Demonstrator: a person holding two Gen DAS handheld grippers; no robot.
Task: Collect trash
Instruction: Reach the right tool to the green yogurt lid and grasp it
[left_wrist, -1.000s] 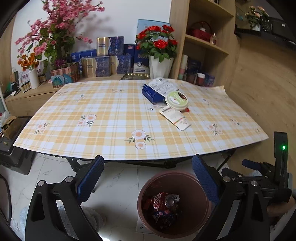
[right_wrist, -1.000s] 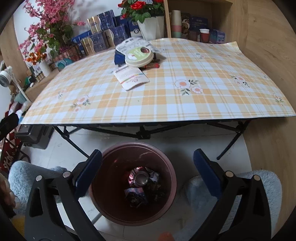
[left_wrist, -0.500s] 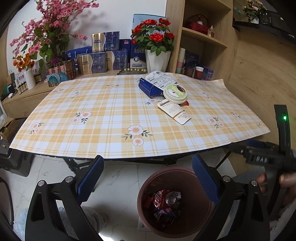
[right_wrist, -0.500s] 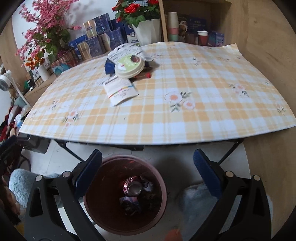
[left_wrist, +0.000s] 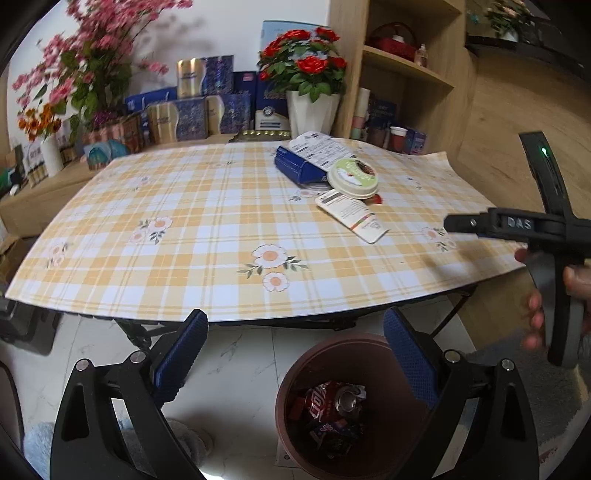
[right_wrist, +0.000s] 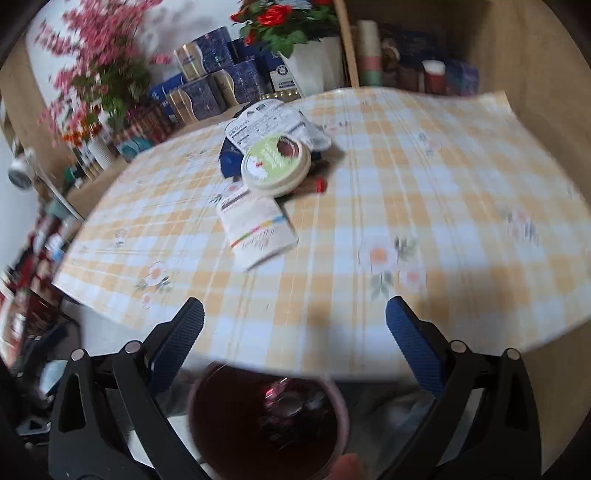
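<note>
Right gripper (right_wrist: 294, 325) has swung up over the table, jaws wide, empty; rushing could scatter the flat carton (right_wrist: 258, 229).

A checked cloth (left_wrist: 207, 229) with daisies covers the bench ahead of the gripper. Beyond it, far left, pink blossoms (left_wrist: 92, 66) rise over blue and gold boxes (left_wrist: 199, 110). Straight ahead stands a white pot of red roses (left_wrist: 306, 70). To the right, wooden shelves (left_wrist: 406, 66) hold cups (left_wrist: 397, 134).
</note>
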